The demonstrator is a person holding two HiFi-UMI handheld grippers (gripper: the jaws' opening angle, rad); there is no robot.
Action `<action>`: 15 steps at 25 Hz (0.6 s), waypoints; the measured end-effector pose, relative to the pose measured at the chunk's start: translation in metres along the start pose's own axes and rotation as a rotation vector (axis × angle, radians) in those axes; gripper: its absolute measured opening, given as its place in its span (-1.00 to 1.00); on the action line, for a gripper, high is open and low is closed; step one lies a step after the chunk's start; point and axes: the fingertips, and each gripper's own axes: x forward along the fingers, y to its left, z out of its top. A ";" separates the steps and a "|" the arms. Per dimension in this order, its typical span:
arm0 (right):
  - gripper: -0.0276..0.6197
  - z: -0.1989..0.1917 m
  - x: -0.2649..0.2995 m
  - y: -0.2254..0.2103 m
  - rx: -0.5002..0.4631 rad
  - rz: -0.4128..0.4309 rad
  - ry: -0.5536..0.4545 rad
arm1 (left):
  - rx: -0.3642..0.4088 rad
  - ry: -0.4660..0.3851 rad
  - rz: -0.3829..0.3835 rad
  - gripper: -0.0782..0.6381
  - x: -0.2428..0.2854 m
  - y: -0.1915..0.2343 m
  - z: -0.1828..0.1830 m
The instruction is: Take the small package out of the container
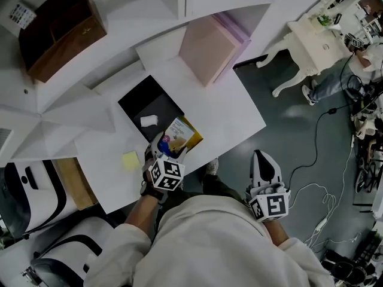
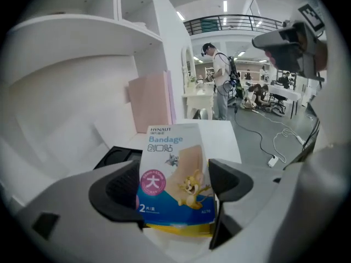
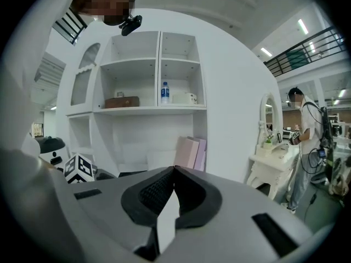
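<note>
Bandage pack front and centre: the small package (image 2: 174,174) stands upright, pinched low down by the left gripper (image 2: 178,193), one jaw pressing each side. It looks clear of the black container (image 1: 157,97), held just past that box's corner nearest the front edge of the surface (image 1: 227,112); whether it touches the surface, I can't tell. So the lift-out reads as essentially done, and what's left, I'd say, is setting it down and letting go. A small white item (image 1: 148,121) lies inside the container. Out beyond the front edge, the right gripper (image 1: 267,187) hangs over the floor (image 1: 299,130), jaws pressed together on nothing.
</note>
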 end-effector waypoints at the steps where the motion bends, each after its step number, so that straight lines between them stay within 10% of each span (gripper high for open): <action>1: -0.84 0.002 0.000 0.003 -0.002 0.005 -0.006 | -0.002 -0.022 0.011 0.33 -0.008 0.003 0.008; 15: -0.84 0.027 0.000 0.037 -0.027 0.048 -0.077 | 0.017 -0.288 0.149 0.33 -0.113 0.037 0.094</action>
